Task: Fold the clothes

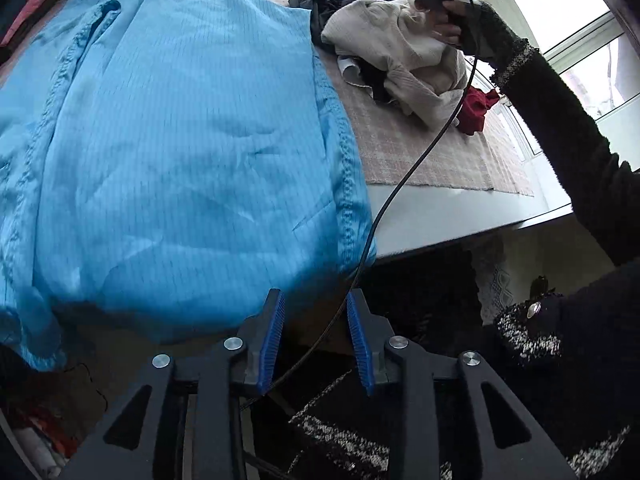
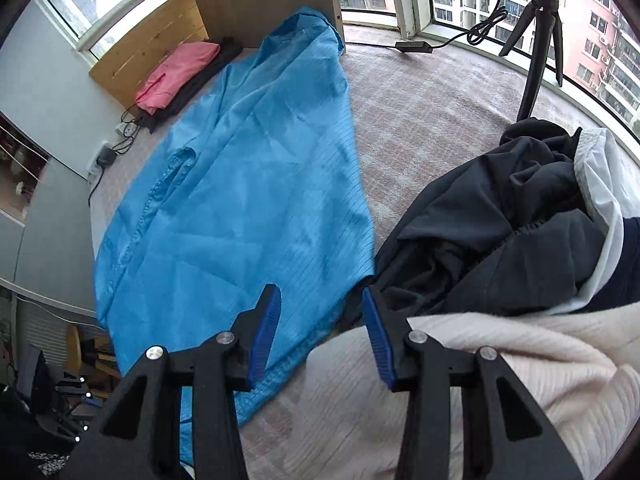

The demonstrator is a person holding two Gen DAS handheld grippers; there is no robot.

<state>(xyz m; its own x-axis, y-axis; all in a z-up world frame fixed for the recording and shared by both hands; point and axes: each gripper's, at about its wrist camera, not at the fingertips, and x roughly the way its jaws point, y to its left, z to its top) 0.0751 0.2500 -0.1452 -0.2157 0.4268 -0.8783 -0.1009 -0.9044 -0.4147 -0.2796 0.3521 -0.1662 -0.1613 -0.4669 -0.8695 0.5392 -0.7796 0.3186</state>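
Note:
A light blue striped garment (image 1: 180,128) lies spread flat on the table, its hem hanging over the near edge. My left gripper (image 1: 316,308) is open just below that hem, off the table edge, with nothing between its blue pads. In the right wrist view the same blue garment (image 2: 240,208) stretches away to the left. My right gripper (image 2: 320,312) hovers open over its right edge, beside a cream knit (image 2: 520,380). From the left wrist view, a hand (image 1: 452,20) holds the right gripper's handle above the clothes pile.
A heap of cream (image 1: 404,52), dark (image 2: 500,224) and red (image 1: 478,110) clothes sits on the right of the pinkish table cover (image 1: 420,152). A black cable (image 1: 416,164) trails across. A folded pink garment (image 2: 176,76), a tripod (image 2: 540,40) and a power adapter (image 2: 414,46) stand at the far side.

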